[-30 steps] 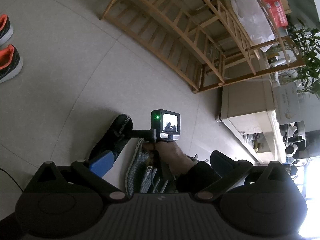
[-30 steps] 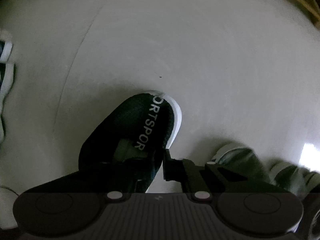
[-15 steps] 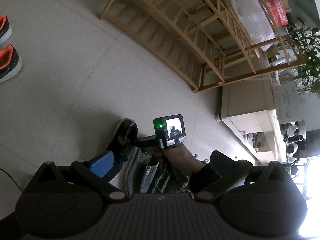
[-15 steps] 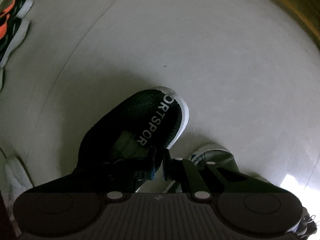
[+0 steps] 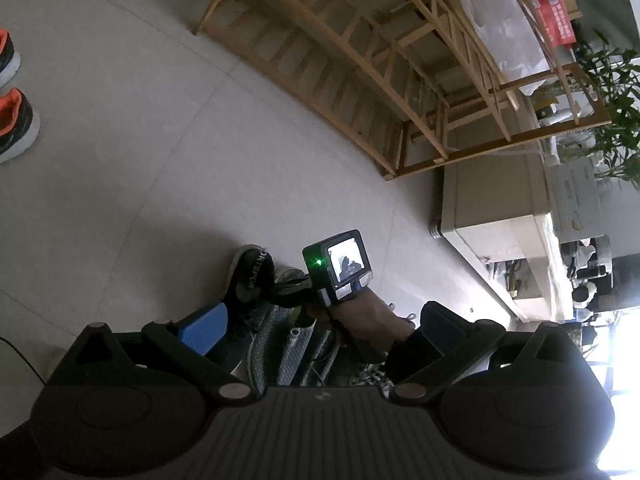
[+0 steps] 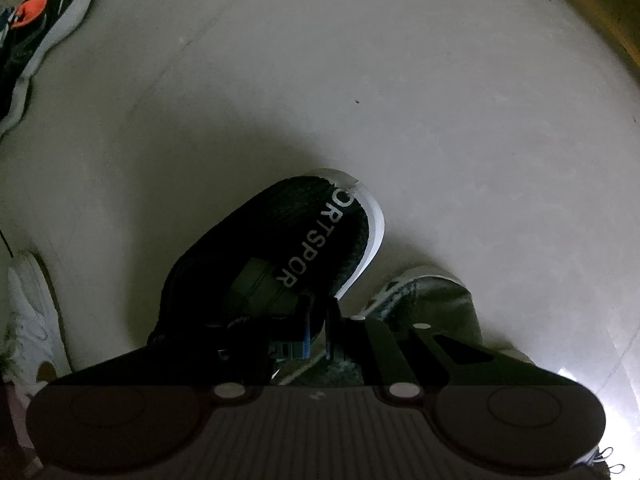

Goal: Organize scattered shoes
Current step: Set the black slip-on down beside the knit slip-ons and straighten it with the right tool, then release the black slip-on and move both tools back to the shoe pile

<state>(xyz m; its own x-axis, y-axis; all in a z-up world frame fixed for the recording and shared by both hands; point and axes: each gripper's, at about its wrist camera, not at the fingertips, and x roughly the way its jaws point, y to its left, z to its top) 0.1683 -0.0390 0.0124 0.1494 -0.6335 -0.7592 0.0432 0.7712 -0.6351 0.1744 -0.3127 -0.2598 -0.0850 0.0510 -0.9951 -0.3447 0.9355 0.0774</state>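
Black sneaker [image 6: 272, 264]: centre of right wrist frame, toe up, hanging just above the floor [image 6: 440, 100] – "SPORTSPOR" band across the upper.
Right gripper [image 6: 318, 332]: fingers pressed nearly together, pinching the sneaker's collar.
Left gripper [image 5: 316, 328]: fingers spread, empty, lower centre of left wrist frame.
Grey knit sneaker [image 5: 280, 336]: on the floor just beside the black one.
Orange-lined sneakers [image 5: 16, 124]: left edge, well apart.
Wooden shoe rack [image 5: 360, 72]: upper centre, likely destination.
Handling: light, soft knit upper – collar grip lets it swing; heel rim is probably stiffer.
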